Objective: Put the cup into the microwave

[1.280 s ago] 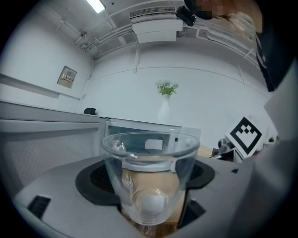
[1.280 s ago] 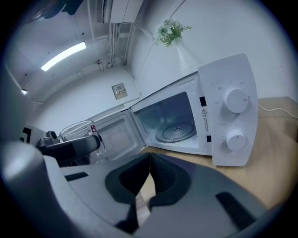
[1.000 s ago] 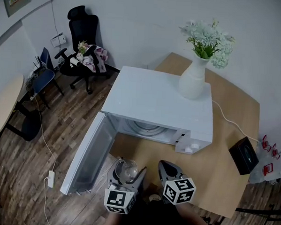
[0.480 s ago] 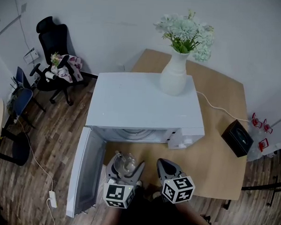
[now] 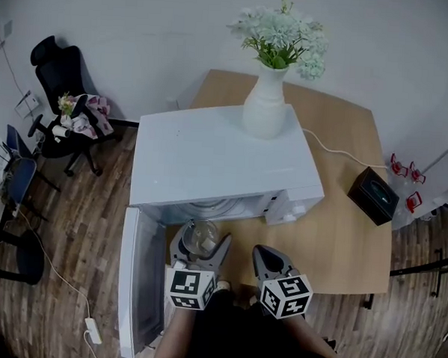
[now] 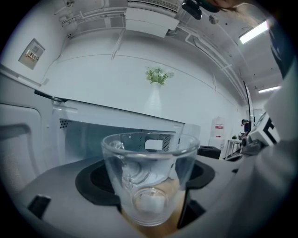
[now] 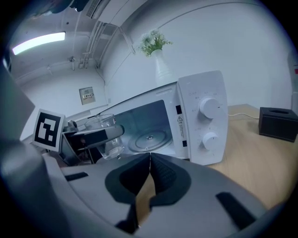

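1. Head view: the left gripper [image 5: 199, 248] holds the cup [image 5: 198, 237] upright over the desk [image 5: 348, 233], just in front of the open microwave [image 5: 218, 155]. The door [image 5: 140, 271] is swung out on the left. The right gripper [image 5: 267, 257] sits just beside the left one, idle. Risk: going in too high clips the cup rim on the cavity's top edge, and drifting left bumps the door.
2. Left gripper view: the jaws are clamped on the cup's lower body, with the cavity straight ahead. The cup is clear smooth glass, looks empty, and its handle is on the far-left side. Risk: with a low grip on slick glass, a jolt could tip the cup or let it slip.
3. Right gripper view: the jaws are pressed together with nothing between them. The cup is short of the turntable [image 7: 148, 138], not yet inside. Risk: letting go on the turntable's edge could leave the cup tilted.
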Tool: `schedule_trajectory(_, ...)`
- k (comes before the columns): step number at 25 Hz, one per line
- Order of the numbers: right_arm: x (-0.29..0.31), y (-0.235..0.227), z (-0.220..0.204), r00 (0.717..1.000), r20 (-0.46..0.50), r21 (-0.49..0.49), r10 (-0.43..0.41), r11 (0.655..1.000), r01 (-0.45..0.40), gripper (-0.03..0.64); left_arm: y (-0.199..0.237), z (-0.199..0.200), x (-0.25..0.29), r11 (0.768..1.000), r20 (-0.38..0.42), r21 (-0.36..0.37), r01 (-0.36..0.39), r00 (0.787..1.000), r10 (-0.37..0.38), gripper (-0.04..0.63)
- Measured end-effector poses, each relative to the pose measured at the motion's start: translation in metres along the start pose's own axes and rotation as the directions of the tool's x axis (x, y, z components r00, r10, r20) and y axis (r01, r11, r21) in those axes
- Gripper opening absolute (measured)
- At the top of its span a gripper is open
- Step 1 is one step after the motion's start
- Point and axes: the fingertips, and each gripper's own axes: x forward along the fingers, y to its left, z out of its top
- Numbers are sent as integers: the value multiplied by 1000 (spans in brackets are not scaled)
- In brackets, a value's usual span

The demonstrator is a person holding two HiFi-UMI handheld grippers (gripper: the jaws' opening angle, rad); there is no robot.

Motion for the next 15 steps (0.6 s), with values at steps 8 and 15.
schedule_trajectory(8, 7, 6, 8, 999, 22, -11, -39, 999, 39, -6, 26, 1, 30, 999, 16, 46, 1, 1000, -1, 393)
schedule_trajectory(15, 4, 5, -8, 996, -20, 1, -87, 996, 87, -6, 48, -4, 55, 993, 33, 114, -25, 999, 21, 393)
